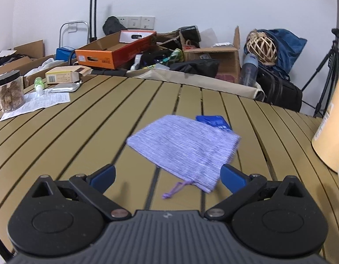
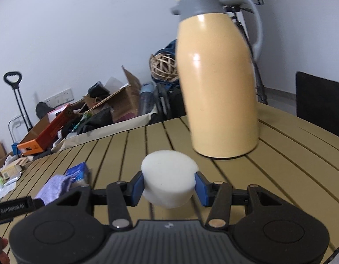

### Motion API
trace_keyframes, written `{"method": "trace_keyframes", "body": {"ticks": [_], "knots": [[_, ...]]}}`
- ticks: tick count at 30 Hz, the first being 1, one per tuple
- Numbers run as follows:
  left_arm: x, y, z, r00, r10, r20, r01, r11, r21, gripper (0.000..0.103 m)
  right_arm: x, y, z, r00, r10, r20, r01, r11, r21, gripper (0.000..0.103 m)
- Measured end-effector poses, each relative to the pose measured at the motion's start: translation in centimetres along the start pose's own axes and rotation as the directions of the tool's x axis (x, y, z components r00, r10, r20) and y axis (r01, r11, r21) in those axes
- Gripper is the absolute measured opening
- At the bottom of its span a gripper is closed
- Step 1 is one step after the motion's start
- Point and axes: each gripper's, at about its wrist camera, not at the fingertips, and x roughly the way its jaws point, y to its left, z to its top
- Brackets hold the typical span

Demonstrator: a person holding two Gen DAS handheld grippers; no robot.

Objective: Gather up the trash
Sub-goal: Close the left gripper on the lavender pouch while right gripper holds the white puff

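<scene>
White foam puck (image 2: 169, 181) (flat face up) between right gripper (image 2: 169, 187) pads.

The left gripper (image 1: 167, 177) has a grey ribbed housing with a small pale logo near its front edge. Two round black discs flank it, each topped by a triangular black bracket with a cut-out. Black link bars, pinned with silver round rivets, run to blue finger pads (image 1: 103, 176).

The right gripper (image 2: 169, 186) is built the same way: grey ribbed body, black discs, black links and blue pads (image 2: 137, 188). One of its rivets looks coppery, another silver. A black bar at its left carries white lettering, "GenRobot.AI". A bit of skin shows at the lower left corner.
</scene>
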Motion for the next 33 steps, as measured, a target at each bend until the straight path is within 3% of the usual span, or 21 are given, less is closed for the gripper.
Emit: {"method": "trace_keyframes", "body": {"ticks": [9, 13, 18, 22, 27, 33], "knots": [[-0.2, -3.1, -0.3, 1.000, 0.006, 0.024, -0.008, 0.993, 0.115, 0.103, 0.3, -4.6, 1.0, 1.000, -0.024, 0.008, 0.024, 0.997, 0.080, 0.048], [0.5, -4.9, 0.0, 0.997, 0.052, 0.060, -0.062, 0.982, 0.176, 0.103, 0.2, -6.4, 1.3, 1.000, -0.023, 0.009, 0.021, 0.990, 0.143, 0.048], [2.2, -7.1, 0.9, 0.996, 0.073, 0.044, -0.082, 0.964, 0.254, 0.103, 0.1, -7.2, 1.6, 1.000, -0.017, 0.024, 0.012, 0.985, 0.170, 0.048], [3.9, -8.7, 1.3, 0.990, 0.133, 0.041, -0.139, 0.945, 0.297, 0.103, 0.1, -7.6, 1.6, 1.000, -0.011, 0.028, 0.006, 0.982, 0.187, 0.048], [6.0, -9.4, 1.3, 0.980, 0.199, 0.016, -0.194, 0.930, 0.311, 0.103, 0.0, -8.0, 1.7, 0.999, -0.011, 0.031, 0.005, 0.980, 0.200, 0.048], [6.9, -8.4, 1.6, 0.974, 0.224, -0.032, -0.209, 0.945, 0.253, 0.099, -0.2, -8.2, 1.6, 0.999, -0.009, 0.034, 0.002, 0.978, 0.209, 0.048]]}}
